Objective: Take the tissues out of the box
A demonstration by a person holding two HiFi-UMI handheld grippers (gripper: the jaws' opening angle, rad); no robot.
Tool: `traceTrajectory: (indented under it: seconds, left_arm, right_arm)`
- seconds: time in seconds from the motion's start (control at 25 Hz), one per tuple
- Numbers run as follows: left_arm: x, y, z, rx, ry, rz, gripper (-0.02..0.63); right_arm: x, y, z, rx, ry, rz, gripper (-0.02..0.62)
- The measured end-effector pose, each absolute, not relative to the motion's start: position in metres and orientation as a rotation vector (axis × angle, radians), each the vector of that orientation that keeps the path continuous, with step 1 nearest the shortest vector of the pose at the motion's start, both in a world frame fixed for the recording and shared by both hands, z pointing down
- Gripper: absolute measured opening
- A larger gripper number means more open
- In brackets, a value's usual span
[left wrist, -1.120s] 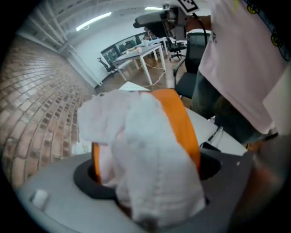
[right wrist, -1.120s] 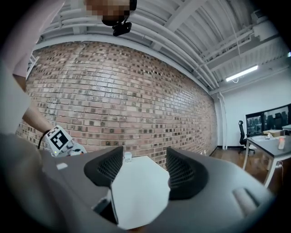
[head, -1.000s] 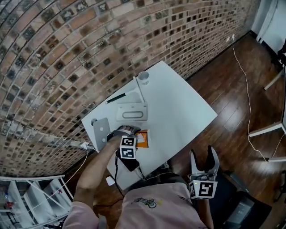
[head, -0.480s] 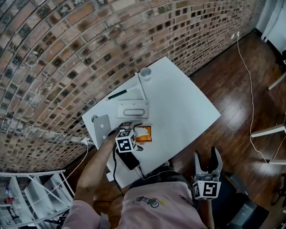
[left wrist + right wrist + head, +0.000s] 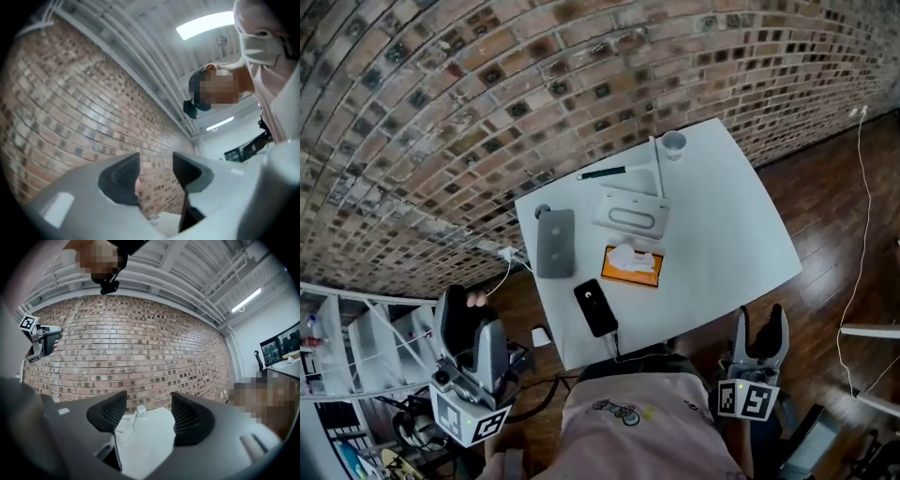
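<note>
While the left gripper (image 5: 469,314) hangs low, off the near left side of the white table (image 5: 731,234), its 2 jaws are closing. A gap shows between them, and only the brick wall (image 5: 70,93) can be seen through it. Nothing sits between the pads.

The right gripper (image 5: 759,328) is low at the table's near right side. Its 2 jaws are wide apart and hold nothing. Through that gap, in the right gripper view, the table top and a small cup (image 5: 139,411) show far off.

The orange tissue box (image 5: 635,269) lies flat near the middle of the table. 1 white tissue (image 5: 628,254) pokes up out of its top. Both grippers are well apart from the box.

Just behind the box is a white case (image 5: 630,214) with a long slot. A black phone (image 5: 596,307) lies near the box on the near side. A flat grey block (image 5: 555,242) lies to the left. A dark pen (image 5: 602,172) and a white stick (image 5: 657,167) lie at the far edge, by the wall.
</note>
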State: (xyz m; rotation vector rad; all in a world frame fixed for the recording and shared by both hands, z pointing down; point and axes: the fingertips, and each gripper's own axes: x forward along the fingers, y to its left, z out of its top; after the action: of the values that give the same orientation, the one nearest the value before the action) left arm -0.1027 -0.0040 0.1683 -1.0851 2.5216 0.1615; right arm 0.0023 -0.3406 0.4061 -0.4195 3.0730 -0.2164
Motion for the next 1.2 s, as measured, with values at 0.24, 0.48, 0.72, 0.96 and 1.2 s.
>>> traceTrajectory:
  seconds: [0.24,0.48,0.72,0.96,1.2]
  left_arm:
    - [-0.057,0.047,0.154,-0.524,2.579,-0.223,0.002]
    - [-0.028,0.097,0.167,-0.349,2.639,-0.242,0.003]
    - [-0.005,0.182,0.188,-0.193,2.693,-0.237,0.005]
    - [0.012,0.295,0.198,-0.085,2.742,-0.198,0.005]
    - [0.042,0.401,0.212,0.046,2.768,-0.264,0.005]
  right_arm:
    - [-0.041,-0.300,0.386,-0.154,3.050,-0.104,0.291]
    - [-0.069,-0.244,0.369,0.157,3.017,-0.029,0.127]
    - [-0.087,-0.164,0.359,0.347,2.996,0.007,0.129]
    - [-0.092,-0.040,0.341,0.484,2.962,0.087,0.132]
    - [-0.092,0.083,0.334,0.632,2.921,0.148,0.133]
